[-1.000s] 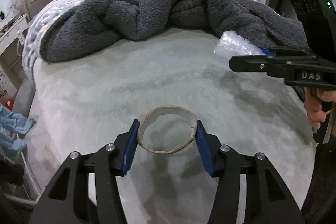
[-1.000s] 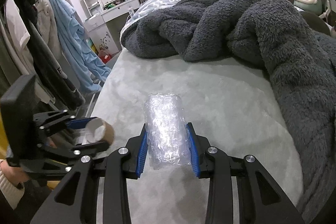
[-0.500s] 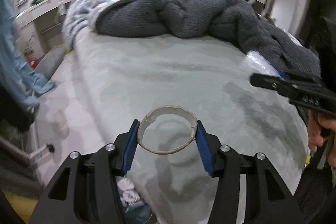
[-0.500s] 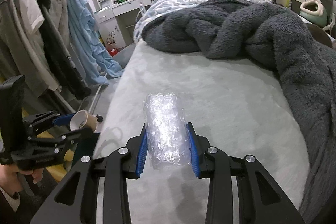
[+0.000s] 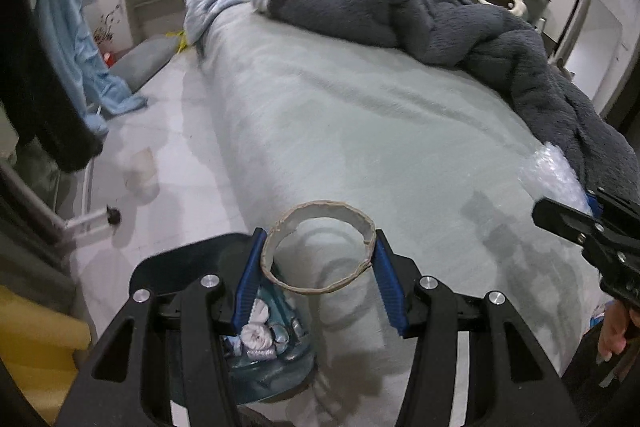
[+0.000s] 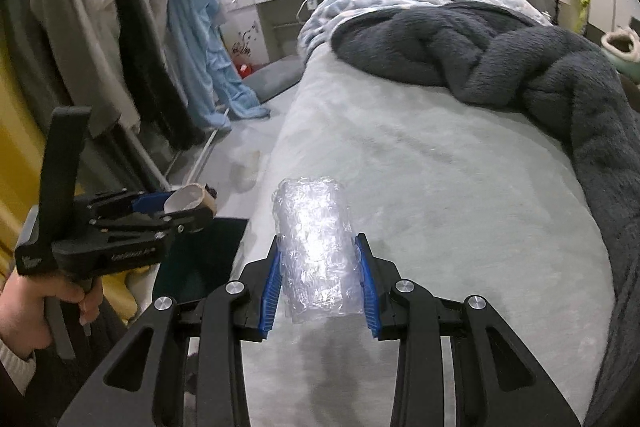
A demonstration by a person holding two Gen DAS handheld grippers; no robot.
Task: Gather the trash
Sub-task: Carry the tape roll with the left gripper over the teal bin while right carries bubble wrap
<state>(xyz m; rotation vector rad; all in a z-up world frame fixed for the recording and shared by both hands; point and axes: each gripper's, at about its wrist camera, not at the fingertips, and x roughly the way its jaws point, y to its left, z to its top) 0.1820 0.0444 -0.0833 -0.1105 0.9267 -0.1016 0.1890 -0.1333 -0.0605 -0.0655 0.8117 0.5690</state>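
Our main worry is the cardboard ring (image 5: pixel 320 247): the left tongs (image 5: pixel 318 273) pinch it only by its thin rim, so a squeeze too hard would buckle it and a jolt could let it drop onto the floor beside the trash bin (image 5: pixel 276 367) instead of in it. The bin sits at about seven o'clock from the ring, partly hidden under the left tongs, so we judge the release needs the ring carried further over the opening. The bubble wrap roll (image 6: pixel 316 251) is slippery and soft; the right tongs (image 6: pixel 318 281) press it at both sides, and it could slide out forward over the bed (image 6: pixel 460 207). In the left view that roll shows at three o'clock, well apart from the ring. Both pieces are held in the air, not resting on anything.
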